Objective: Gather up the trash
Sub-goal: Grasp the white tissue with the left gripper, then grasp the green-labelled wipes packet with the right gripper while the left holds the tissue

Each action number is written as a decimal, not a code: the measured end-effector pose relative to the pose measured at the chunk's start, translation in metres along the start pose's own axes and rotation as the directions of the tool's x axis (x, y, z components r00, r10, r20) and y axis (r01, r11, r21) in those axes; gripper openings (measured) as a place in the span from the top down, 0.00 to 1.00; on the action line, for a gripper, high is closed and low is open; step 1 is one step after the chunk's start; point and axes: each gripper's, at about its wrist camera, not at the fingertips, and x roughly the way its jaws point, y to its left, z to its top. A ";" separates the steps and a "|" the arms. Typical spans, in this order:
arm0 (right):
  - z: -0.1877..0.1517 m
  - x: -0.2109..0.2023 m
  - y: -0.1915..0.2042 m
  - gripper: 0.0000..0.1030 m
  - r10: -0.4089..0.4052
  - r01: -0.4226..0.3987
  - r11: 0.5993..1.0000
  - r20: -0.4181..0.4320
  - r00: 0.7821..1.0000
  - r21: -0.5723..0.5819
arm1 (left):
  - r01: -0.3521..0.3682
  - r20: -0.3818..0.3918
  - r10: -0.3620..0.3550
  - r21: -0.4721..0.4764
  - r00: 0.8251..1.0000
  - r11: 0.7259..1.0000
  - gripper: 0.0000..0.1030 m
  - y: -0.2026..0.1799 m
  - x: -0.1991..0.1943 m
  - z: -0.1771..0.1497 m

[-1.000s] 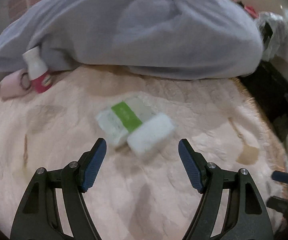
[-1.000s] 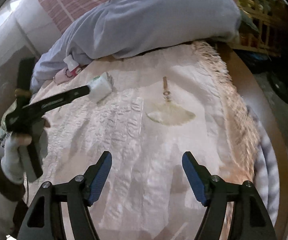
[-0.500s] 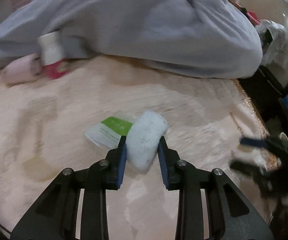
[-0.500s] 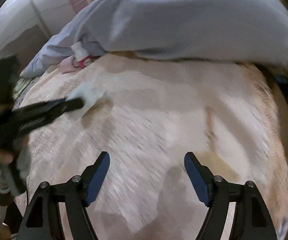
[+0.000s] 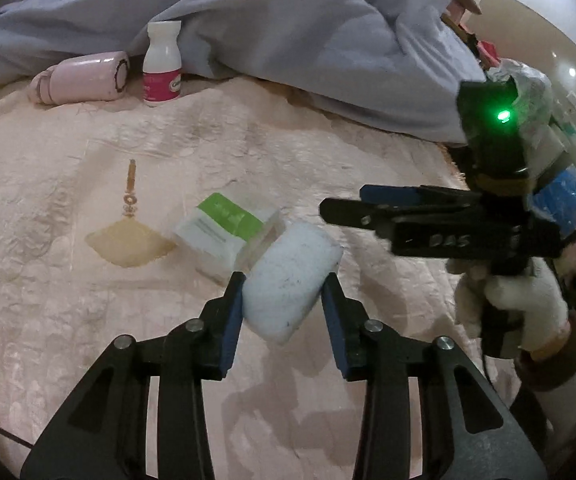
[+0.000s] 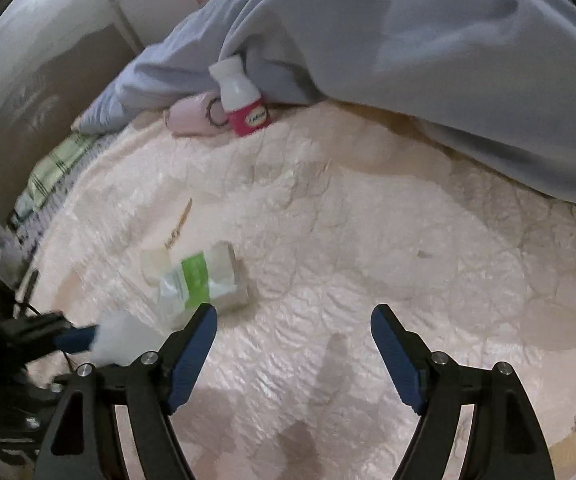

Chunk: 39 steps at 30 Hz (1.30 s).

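My left gripper (image 5: 282, 294) clamps white wad (image 5: 289, 280), jaws easing apart.
Right gripper (image 6: 292, 330) spread, nothing between; green-label packet (image 6: 200, 280) at its ten o'clock.

A: What trash shows up here?

B: A crumpled white tissue wad (image 5: 289, 282), puffy with a few faint dark specks, sits just below the centre of the left wrist view. In the right wrist view it is a blurred white lump at the lower left.

A: Anything else?

B: A clear plastic packet with a green band (image 5: 228, 228), printed in small text. It lies flat on the pink bedspread, touching the upper left edge of the wad, with one end standing open toward it. In the right wrist view it lies left of centre, crinkled and slightly tilted.
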 end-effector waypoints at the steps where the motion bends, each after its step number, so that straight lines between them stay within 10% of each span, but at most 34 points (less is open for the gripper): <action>1: -0.001 0.001 0.002 0.25 -0.012 0.012 1.000 -0.004 1.000 -0.004 | -0.005 0.006 0.005 0.005 1.000 1.000 0.66 0.000 -0.004 -0.002; 15: 0.014 0.075 0.093 0.16 -0.014 -0.020 0.952 -0.109 0.994 -0.304 | -0.126 -0.008 0.126 -0.030 0.992 0.992 0.66 0.022 -0.038 -0.048; 20: 0.000 0.065 0.085 0.74 -0.061 0.052 0.958 -0.025 0.998 -0.281 | -0.134 0.006 0.134 -0.033 0.991 0.990 0.67 0.015 -0.034 -0.048; 29: -0.038 -0.011 0.050 0.75 -0.034 0.030 0.981 -0.015 0.999 -0.192 | -0.123 0.027 0.123 -0.010 0.992 0.992 0.68 -0.023 -0.029 -0.043; 31: -0.038 -0.018 0.047 0.65 -0.026 0.023 0.983 -0.014 1.000 -0.181 | -0.130 0.029 0.130 -0.006 0.991 0.991 0.68 -0.025 -0.034 -0.045; 34: -0.036 -0.018 0.050 0.20 0.002 -0.004 0.985 -0.011 1.000 -0.172 | -0.162 0.033 0.162 -0.002 0.986 0.987 0.68 -0.021 -0.044 -0.051; 39: -0.032 0.000 0.070 0.20 0.016 -0.020 0.985 -0.021 1.000 -0.173 | -0.210 0.027 0.211 -0.021 0.977 0.977 0.68 -0.002 -0.057 -0.062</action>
